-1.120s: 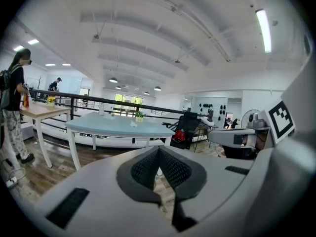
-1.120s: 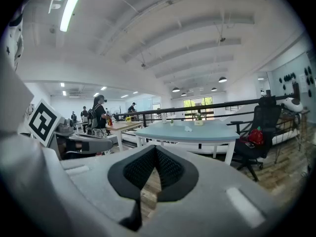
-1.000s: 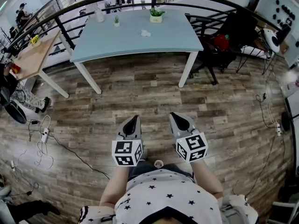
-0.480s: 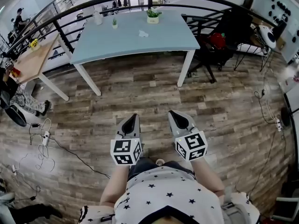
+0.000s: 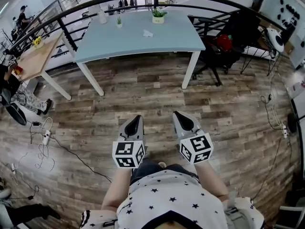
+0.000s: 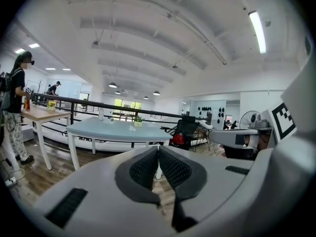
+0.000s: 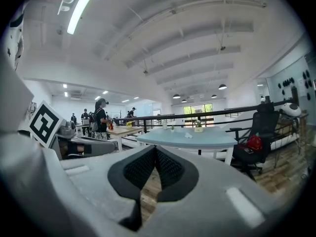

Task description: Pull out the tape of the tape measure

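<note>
I see no tape measure that I can name for sure. A small white object [image 5: 148, 33] lies on the light blue table [image 5: 124, 44] ahead, too small to identify. My left gripper [image 5: 135, 120] and right gripper [image 5: 180, 117] are held side by side in front of the person's body, over the wooden floor and well short of the table. Both are shut with nothing between the pads. In the left gripper view the left gripper [image 6: 158, 149] points at the table [image 6: 113, 131]. The right gripper [image 7: 155, 149] faces the same table [image 7: 187, 138].
A potted plant [image 5: 158, 15], a smaller plant [image 5: 118, 21] and a white bottle [image 5: 101, 16] stand at the table's far edge. A black railing [image 5: 71, 13] runs behind it. A black chair [image 5: 228, 37] stands right, a wooden table [image 5: 33, 56] left. Cables [image 5: 43, 147] lie on the floor.
The head view has shifted slightly; both grippers keep the same shut pose side by side.
</note>
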Motion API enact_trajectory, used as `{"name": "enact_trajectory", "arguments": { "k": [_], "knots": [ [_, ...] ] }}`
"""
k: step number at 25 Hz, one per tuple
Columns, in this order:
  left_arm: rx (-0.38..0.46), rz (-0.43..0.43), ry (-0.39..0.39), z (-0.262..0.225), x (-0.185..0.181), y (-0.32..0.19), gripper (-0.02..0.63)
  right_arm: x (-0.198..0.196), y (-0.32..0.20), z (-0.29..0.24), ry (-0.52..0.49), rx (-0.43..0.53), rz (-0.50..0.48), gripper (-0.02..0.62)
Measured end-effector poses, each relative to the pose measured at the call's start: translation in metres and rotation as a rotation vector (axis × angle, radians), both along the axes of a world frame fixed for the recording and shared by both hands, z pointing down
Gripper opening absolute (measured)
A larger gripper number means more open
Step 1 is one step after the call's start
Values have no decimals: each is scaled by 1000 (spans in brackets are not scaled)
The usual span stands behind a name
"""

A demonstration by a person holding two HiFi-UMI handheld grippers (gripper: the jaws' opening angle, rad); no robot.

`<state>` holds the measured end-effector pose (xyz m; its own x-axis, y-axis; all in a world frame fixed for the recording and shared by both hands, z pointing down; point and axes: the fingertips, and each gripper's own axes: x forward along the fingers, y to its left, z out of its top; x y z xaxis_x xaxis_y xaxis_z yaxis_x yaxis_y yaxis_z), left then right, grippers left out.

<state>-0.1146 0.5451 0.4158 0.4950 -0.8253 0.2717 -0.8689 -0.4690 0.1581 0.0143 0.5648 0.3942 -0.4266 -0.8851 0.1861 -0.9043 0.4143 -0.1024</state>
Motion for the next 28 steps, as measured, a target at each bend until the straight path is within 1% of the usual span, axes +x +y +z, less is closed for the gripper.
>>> {"name": "enact_trajectory", "arguments": {
  "k": [4,7,13,14,15,16,22,25,28],
  "knots": [
    [-8,-5,13,-1,7,6,5,10,3,0,-19,1,19,6],
    [-16,-9,9,0,8,7,5,14,2,1,-46,-2,16,14],
    [-28,-1,3,3,10,3,6,12,-2,4,-37,-6,-5,28],
    [-26,2,1,3,11,0,13,12,-4,5,-37,-7,-8,31],
    [-25,7,-2,4,12,-3,50,11,-7,6,-38,-8,-11,35],
    [-24,12,-6,5,13,-7,71,11,-10,7,-39,-10,-13,42],
    [-9,24,-8,8,18,-43,100,9,-44,16,-25,-21,-27,86],
    [-10,23,1,11,17,-67,115,8,-69,18,-20,-23,-32,107],
    [-14,24,9,13,14,-96,115,4,-98,18,-13,-26,-45,137]
  ]
}}
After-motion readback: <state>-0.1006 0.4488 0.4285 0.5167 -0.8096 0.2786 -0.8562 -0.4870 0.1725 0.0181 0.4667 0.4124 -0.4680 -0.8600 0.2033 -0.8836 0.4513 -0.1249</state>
